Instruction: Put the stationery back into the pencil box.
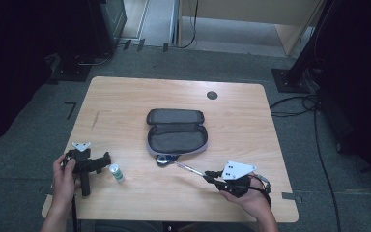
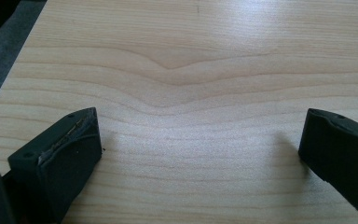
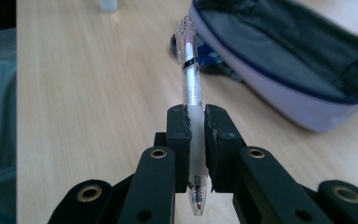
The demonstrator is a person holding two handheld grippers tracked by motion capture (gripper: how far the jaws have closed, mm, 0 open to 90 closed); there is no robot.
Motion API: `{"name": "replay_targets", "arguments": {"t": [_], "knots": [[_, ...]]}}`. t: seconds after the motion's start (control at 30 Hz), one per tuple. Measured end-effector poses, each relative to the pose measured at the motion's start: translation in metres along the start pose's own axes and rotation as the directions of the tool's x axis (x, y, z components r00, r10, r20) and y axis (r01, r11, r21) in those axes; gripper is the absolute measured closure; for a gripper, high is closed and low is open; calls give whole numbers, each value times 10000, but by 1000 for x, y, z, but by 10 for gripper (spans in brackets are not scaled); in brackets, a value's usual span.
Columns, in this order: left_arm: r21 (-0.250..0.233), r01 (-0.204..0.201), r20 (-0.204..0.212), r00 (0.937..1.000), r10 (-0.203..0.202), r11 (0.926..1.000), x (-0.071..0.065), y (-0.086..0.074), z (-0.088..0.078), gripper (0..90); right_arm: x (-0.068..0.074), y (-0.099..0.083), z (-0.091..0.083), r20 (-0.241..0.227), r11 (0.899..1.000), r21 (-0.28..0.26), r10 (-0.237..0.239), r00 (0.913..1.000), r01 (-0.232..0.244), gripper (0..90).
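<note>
A clear plastic pen (image 3: 192, 88) is clamped between the two black jaws of my right gripper (image 3: 195, 123), which is shut on its frosted grip. In the high view my right gripper (image 1: 211, 176) holds the pen (image 1: 189, 168) above the table's front right, pointing toward an open grey pencil case (image 1: 177, 131) at the table's middle. The case (image 3: 303, 60) lies open with its grey lining up. My left gripper (image 1: 107, 159) rests at the front left, and in the left gripper view its jaws stand wide apart over bare wood, open (image 2: 200, 140). A small white-and-green tube (image 1: 116, 172) stands just right of it.
The light wooden table (image 1: 125, 96) has a round dark cable hole (image 1: 212, 94) near its far edge. A dark blue object (image 1: 165, 159) lies at the case's front edge. Black stands and cables sit on the grey floor around the table.
</note>
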State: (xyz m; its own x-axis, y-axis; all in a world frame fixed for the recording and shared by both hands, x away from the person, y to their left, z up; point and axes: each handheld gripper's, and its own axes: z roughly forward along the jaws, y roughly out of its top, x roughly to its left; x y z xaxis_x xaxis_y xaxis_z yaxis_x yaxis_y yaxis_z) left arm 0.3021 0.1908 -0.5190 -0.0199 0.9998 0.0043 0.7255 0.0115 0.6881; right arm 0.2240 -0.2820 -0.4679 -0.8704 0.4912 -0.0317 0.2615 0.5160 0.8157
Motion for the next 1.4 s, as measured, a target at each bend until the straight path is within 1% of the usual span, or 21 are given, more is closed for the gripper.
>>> {"name": "replay_targets", "arguments": {"t": [0.2,0.23,0.27,0.33,0.4,0.6,0.67,0.73,0.77,0.87,0.9,0.93,0.97,1.03,1.1,1.13,1.2,1.23,1.3,1.33,1.4], "knots": [[-5,5,-1,10000,-5,10000,0,0,0,0,-12,25,-1,334,9996,-118,-237,9992,241,816],[-5,5,-1,10000,-5,10000,0,0,0,0,-12,25,-1,334,9996,-118,-237,9992,241,816],[-5,5,-2,10000,-5,10000,0,0,0,0,-16,35,1,400,9994,-148,-314,9987,320,816],[12,-16,-4,10000,16,10000,0,0,0,0,-21,43,3,397,9991,-198,-357,9986,365,816],[11,-17,-4,10000,17,10000,0,0,0,0,-26,51,7,451,9986,-222,-470,9979,480,816],[17,-26,1,10000,26,10000,0,0,0,0,-40,72,20,491,9977,-273,-601,9970,615,815],[17,-29,0,10000,29,10000,0,0,0,0,-41,75,22,514,9978,-237,-599,9969,612,816],[16,-27,4,10000,27,10000,0,0,0,0,-45,80,28,508,9973,-207,-699,9963,710,816],[17,-30,5,10000,30,10000,0,0,0,0,-48,84,34,485,9959,-143,-884,9949,892,816],[19,-37,6,10000,37,10000,0,0,0,0,-53,88,46,413,9942,89,-1078,9933,1075,815],[19,-37,12,10000,37,10000,0,0,0,0,-55,89,49,391,9940,155,-1091,9933,1086,816],[19,-37,12,10000,37,10000,0,0,0,0,-55,89,49,391,9940,155,-1091,9933,1086,816],[23,-43,17,10000,43,10000,0,0,0,0,-59,91,58,349,9932,294,-1138,9929,1128,815],[20,-42,16,10000,42,10000,0,0,0,0,-60,92,60,363,9936,321,-1096,9933,1085,816],[10,-46,18,10000,46,10000,0,0,0,0,-66,93,70,348,9929,437,-1122,9931,1107,815],[10,-46,18,10000,46,10000,0,0,0,0,-67,93,72,342,9925,454,-1154,9927,1138,815],[3,-42,22,10000,42,10000,0,0,0,0,-70,92,78,345,9917,672,-1124,9931,1099,815],[3,-42,22,10000,42,10000,0,0,0,0,-70,92,78,345,9917,672,-1124,9931,1099,815],[8,-51,26,10000,51,10000,0,0,0,0,-74,91,85,302,9891,894,-1203,9923,1172,815],[19,-64,26,10000,64,10000,0,0,0,0,-78,88,90,255,9886,1038,-1124,9933,1092,815],[22,-69,26,10000,69,10000,0,0,0,0,-83,84,95,253,9883,1160,-1029,9944,993,815]]}}
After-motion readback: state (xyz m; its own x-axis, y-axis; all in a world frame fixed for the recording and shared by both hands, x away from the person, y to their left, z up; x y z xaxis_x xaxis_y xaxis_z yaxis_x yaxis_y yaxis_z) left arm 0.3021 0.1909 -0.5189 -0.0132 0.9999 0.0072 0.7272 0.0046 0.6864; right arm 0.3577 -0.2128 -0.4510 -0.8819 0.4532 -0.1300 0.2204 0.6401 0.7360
